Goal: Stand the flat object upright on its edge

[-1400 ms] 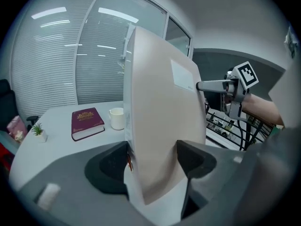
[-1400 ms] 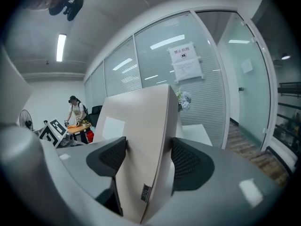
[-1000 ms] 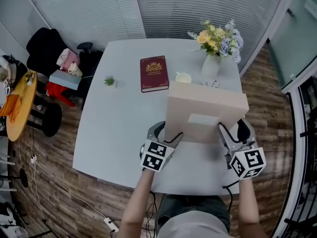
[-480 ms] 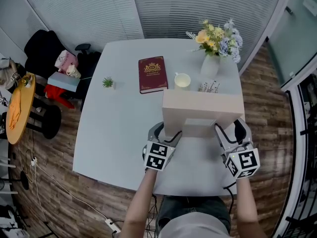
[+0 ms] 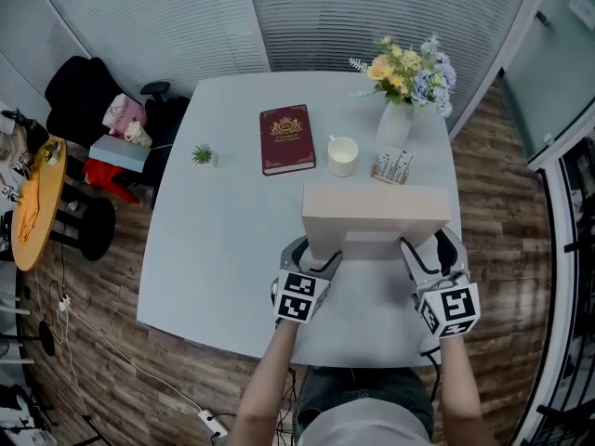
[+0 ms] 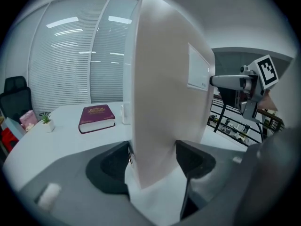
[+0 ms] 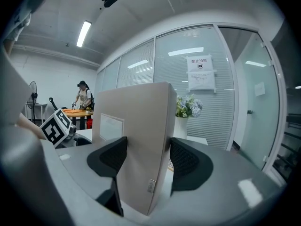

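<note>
A flat beige box (image 5: 372,214) with a white label stands almost upright on its long edge on the white table (image 5: 223,240), near the front. My left gripper (image 5: 311,254) is shut on the box's left end, and my right gripper (image 5: 428,249) is shut on its right end. In the left gripper view the box (image 6: 164,93) rises between the black pads of the left gripper (image 6: 153,159). In the right gripper view the box (image 7: 136,135) fills the gap of the right gripper (image 7: 143,157), label side to the left.
Behind the box lie a maroon book (image 5: 286,138), a white cup (image 5: 343,155), a small card holder (image 5: 391,167) and a vase of flowers (image 5: 400,82). A tiny potted plant (image 5: 202,154) sits at the table's left. A cluttered chair (image 5: 102,110) stands off the table's left.
The box has tipped from leaning back to nearly upright, so less of its face shows from above. The cup behind it has come into view. Both grippers kept hold.
</note>
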`<state>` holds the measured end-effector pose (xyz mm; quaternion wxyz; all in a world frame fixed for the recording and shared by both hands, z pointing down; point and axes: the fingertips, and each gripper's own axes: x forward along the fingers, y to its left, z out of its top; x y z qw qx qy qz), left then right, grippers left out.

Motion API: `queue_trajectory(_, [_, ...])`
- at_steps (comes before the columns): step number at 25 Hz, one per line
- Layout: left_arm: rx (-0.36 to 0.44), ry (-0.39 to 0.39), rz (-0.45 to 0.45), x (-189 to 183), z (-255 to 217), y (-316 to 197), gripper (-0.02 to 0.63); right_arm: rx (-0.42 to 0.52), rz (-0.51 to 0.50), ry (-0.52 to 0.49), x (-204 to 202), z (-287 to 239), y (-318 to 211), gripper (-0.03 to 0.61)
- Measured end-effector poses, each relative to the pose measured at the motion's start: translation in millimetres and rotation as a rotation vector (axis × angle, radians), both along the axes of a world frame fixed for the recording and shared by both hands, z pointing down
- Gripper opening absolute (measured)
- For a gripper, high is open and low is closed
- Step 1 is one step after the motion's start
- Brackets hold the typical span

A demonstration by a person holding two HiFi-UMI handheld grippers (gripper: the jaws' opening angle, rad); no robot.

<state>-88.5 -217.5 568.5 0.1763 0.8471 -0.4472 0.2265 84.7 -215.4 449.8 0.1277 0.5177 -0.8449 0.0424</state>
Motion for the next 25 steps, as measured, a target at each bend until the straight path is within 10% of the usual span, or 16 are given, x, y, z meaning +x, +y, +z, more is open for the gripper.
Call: queue_trajectory(25, [-0.005, 0.048, 0.014, 4, 1, 11, 0.352, 0.022, 0.068, 0.024, 1, 3, 17, 0.314])
